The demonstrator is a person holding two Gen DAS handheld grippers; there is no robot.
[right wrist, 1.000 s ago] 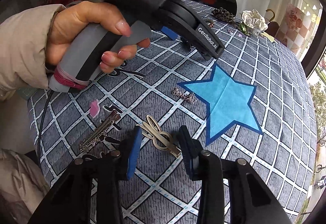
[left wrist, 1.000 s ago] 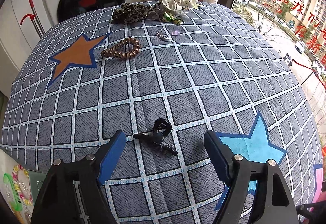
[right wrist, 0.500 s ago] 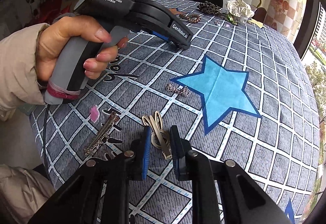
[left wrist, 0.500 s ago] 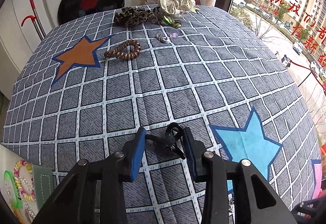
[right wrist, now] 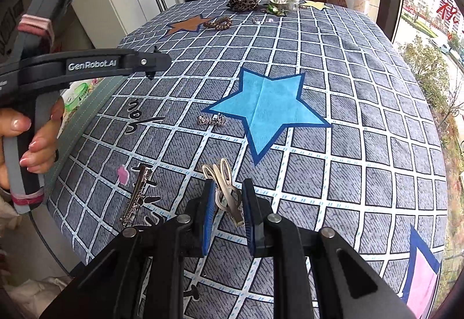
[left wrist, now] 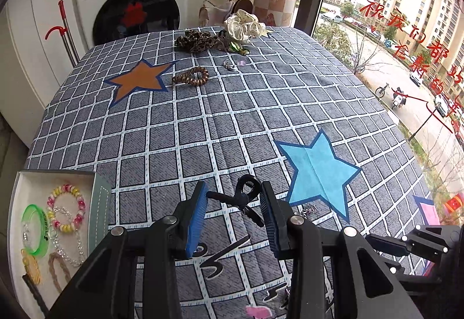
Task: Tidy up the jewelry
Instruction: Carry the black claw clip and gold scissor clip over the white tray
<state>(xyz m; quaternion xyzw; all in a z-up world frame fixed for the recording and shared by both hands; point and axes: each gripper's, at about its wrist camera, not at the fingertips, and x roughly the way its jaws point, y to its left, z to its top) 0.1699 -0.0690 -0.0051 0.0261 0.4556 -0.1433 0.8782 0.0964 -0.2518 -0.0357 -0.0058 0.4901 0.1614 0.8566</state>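
Observation:
My left gripper (left wrist: 234,197) is shut on a black claw hair clip (left wrist: 242,197) and holds it above the checked cloth. An open box (left wrist: 55,226) at the lower left holds bead bracelets and a green band. My right gripper (right wrist: 227,197) is shut on a beige and silver hair clip (right wrist: 224,191), lifted off the cloth. A silver barrette (right wrist: 137,197) lies left of it. A small rhinestone piece (right wrist: 211,120) lies by the blue star (right wrist: 266,107). The left gripper's body (right wrist: 87,66) shows in the right wrist view.
At the far end lie a brown coil hair tie (left wrist: 191,76), a leopard scrunchie (left wrist: 197,40), a white dotted scrunchie (left wrist: 243,26) and small earrings (left wrist: 230,65). A washing machine (left wrist: 130,0) stands behind the table. A window is on the right.
Both grippers closed on their clips and lifted them off the cloth. The left gripper drew back toward the box, which has come into its view.

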